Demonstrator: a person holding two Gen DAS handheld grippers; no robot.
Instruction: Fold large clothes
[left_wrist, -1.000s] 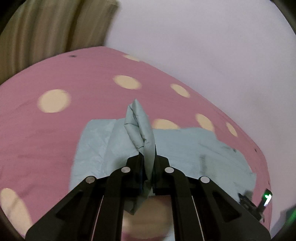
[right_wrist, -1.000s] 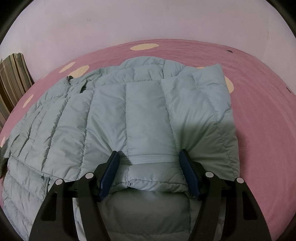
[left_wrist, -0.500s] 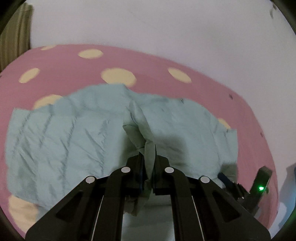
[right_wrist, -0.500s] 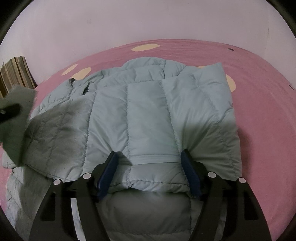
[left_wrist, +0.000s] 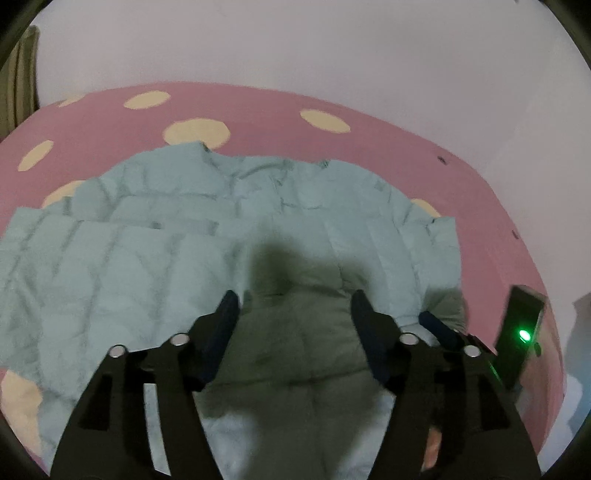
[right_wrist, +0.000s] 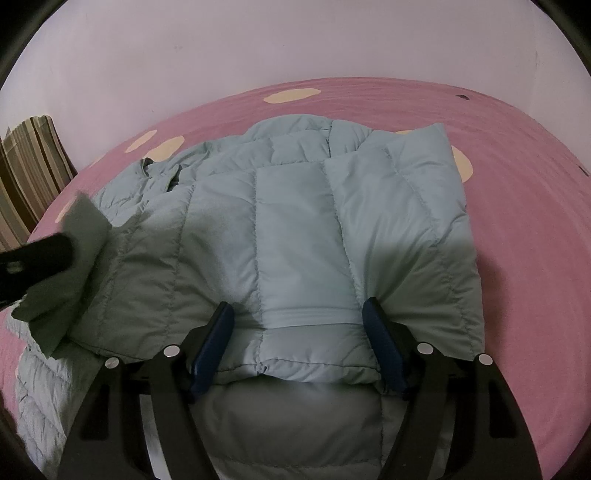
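Note:
A pale blue quilted puffer jacket (right_wrist: 295, 229) lies spread on a pink bed; it also shows in the left wrist view (left_wrist: 166, 251). My left gripper (left_wrist: 293, 310) is open, its jaws wide apart over the jacket's near part, holding nothing. My right gripper (right_wrist: 297, 321) is open, its blue pads (right_wrist: 212, 343) set on either side of the jacket's near folded edge. In the right wrist view a flap of jacket fabric (right_wrist: 66, 266) stands up at the left by the black left gripper. The right gripper's body shows at the right edge of the left wrist view (left_wrist: 521, 332).
The bed cover (right_wrist: 524, 221) is pink with cream dots. A white wall (right_wrist: 258, 44) stands behind the bed. A striped curtain (right_wrist: 29, 173) hangs at the far left. The bed's right edge (left_wrist: 554, 332) is near the right gripper.
My left gripper, shut on a jacket fold a second ago, carried it across over the jacket and has opened, letting the fold go. The right gripper has stayed in place.

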